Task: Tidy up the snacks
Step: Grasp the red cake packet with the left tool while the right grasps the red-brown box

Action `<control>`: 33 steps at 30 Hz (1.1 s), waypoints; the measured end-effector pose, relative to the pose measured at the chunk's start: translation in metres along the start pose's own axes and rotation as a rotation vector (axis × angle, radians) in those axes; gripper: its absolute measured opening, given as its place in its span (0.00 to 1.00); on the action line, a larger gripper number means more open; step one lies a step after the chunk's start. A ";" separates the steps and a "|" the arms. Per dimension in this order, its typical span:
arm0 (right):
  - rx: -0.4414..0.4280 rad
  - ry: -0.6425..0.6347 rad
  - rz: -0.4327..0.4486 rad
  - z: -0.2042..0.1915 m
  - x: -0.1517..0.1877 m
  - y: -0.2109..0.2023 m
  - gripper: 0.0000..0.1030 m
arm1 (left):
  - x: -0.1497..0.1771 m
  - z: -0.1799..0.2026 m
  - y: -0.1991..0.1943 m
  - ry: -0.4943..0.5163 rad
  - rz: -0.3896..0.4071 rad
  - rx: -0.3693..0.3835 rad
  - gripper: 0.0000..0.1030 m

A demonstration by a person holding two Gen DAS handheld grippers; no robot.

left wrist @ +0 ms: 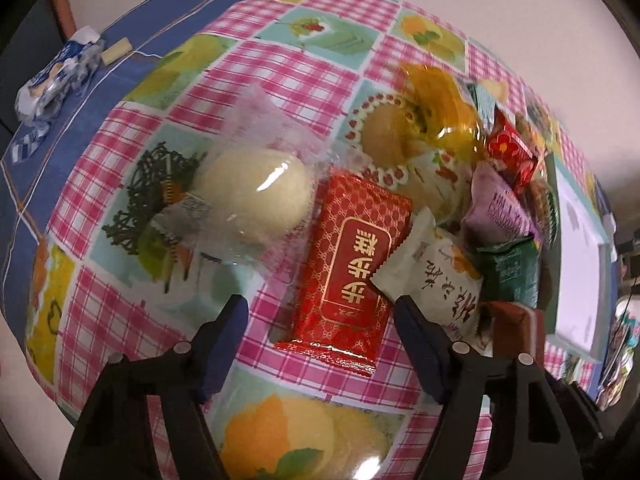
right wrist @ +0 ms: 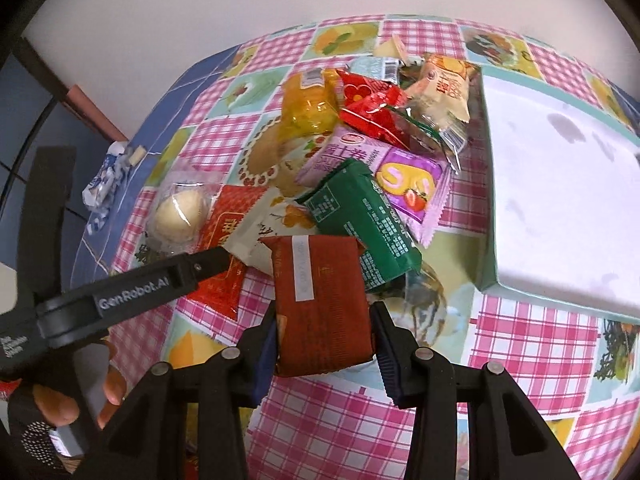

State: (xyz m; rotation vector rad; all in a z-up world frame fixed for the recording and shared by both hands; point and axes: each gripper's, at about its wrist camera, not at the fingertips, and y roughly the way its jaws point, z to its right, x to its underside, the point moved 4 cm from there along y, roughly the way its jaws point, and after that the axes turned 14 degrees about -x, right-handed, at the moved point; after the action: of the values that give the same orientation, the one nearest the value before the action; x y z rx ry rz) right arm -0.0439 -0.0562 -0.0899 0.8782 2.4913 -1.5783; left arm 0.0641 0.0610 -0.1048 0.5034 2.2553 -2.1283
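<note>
The right gripper point(right wrist: 325, 326) clamps a brown packet point(right wrist: 320, 304), hiding its lower edge. The left gripper point(left wrist: 322, 334) stands half open around a red packet point(left wrist: 348, 268), not touching. The snack pile point(right wrist: 372, 136) lies at 12 o'clock, the packets overlapping.

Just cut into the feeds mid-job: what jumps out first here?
The right gripper clamps a rust-brown foil snack packet at the near edge of a bright heap of wrapped snacks on the pink-checked tablecloth. The left gripper straddles a red gold-lettered packet, fingers not touching.
</note>
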 end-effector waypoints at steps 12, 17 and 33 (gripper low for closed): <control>0.032 0.016 -0.038 0.008 0.004 0.008 0.45 | -0.007 0.002 0.009 0.020 0.002 -0.058 0.64; 0.061 0.026 -0.069 0.012 0.005 0.017 0.44 | -0.008 0.004 0.012 0.051 0.007 -0.101 0.65; 0.072 0.024 -0.047 0.014 0.001 0.016 0.43 | -0.007 0.011 0.008 0.017 0.052 -0.088 0.49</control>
State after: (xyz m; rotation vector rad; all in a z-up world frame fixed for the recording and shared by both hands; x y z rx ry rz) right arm -0.0404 -0.0625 -0.1097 0.8586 2.5031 -1.6917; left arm 0.0705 0.0484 -0.1120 0.5726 2.3057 -1.9987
